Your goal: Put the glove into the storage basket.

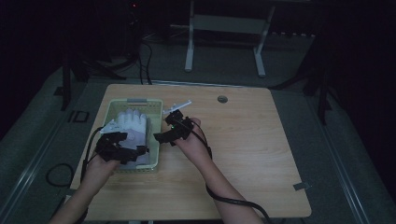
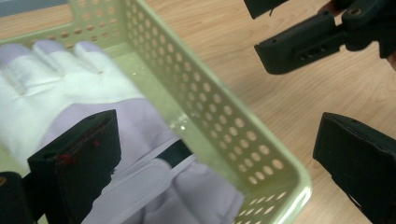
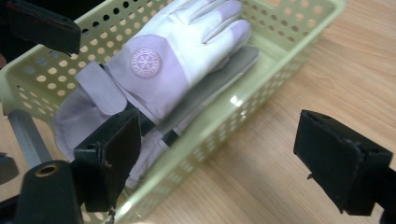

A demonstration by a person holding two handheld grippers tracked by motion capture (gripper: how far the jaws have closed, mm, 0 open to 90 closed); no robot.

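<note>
A pale green perforated basket (image 1: pixel 110 111) stands on the left part of the wooden table. In it lies a white and lilac glove (image 1: pixel 133 123) with a round emblem (image 3: pixel 144 62), on top of a second glove (image 3: pixel 219 79). My left gripper (image 1: pixel 130 143) hovers open over the basket's near end. One of its jaws is above the glove (image 2: pixel 70 84) and the other is beyond the basket wall (image 2: pixel 224 121), neither pressing on anything. My right gripper (image 1: pixel 166 127) is open at the basket's right side and straddles the wall (image 3: pixel 261 98). Between its jaws (image 3: pixel 224 161) nothing is gripped.
The wooden table (image 1: pixel 243 140) stretches bare to the right of the basket, with a round cable hole (image 1: pixel 222 99) near its far edge. A white frame's legs (image 1: pixel 189 51) stand on the floor behind. Cables (image 1: pixel 233 201) trail off the near edge.
</note>
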